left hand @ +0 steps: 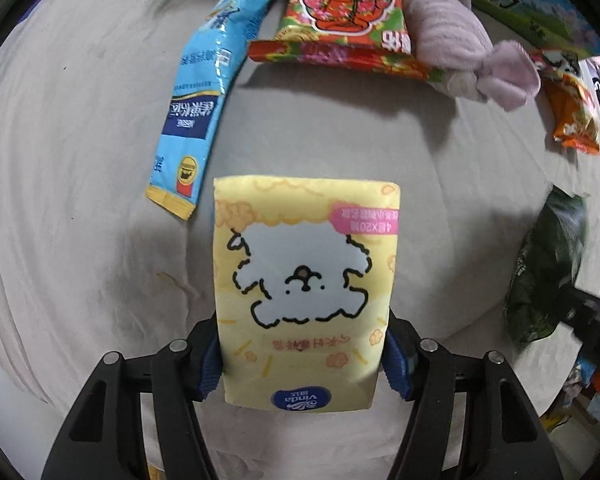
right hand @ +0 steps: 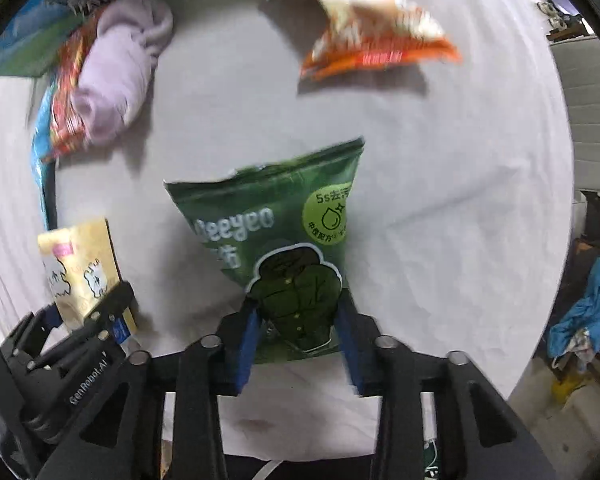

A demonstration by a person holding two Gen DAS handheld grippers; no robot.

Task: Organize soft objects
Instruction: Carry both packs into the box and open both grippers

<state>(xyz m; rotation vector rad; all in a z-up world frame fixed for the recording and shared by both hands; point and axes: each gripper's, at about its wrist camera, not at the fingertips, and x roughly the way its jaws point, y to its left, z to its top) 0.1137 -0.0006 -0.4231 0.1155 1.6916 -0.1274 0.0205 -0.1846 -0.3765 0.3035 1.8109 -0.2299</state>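
Note:
My left gripper (left hand: 304, 356) is shut on a yellow tissue pack (left hand: 306, 280) with a white cartoon dog, held above the white cloth (left hand: 80, 200). My right gripper (right hand: 296, 344) is shut on a green wipes pouch (right hand: 276, 232), held above the cloth. The tissue pack also shows in the right wrist view (right hand: 80, 272), with the left gripper (right hand: 88, 332) around it. The green pouch also shows at the right edge of the left wrist view (left hand: 548, 264).
At the far side lie a blue sachet (left hand: 212, 80), a red-and-green snack bag (left hand: 344, 12), a rolled lilac cloth (left hand: 452, 40) and an orange snack bag (left hand: 572, 112). The table edge runs along the right (right hand: 556, 240), with clutter on the floor beyond.

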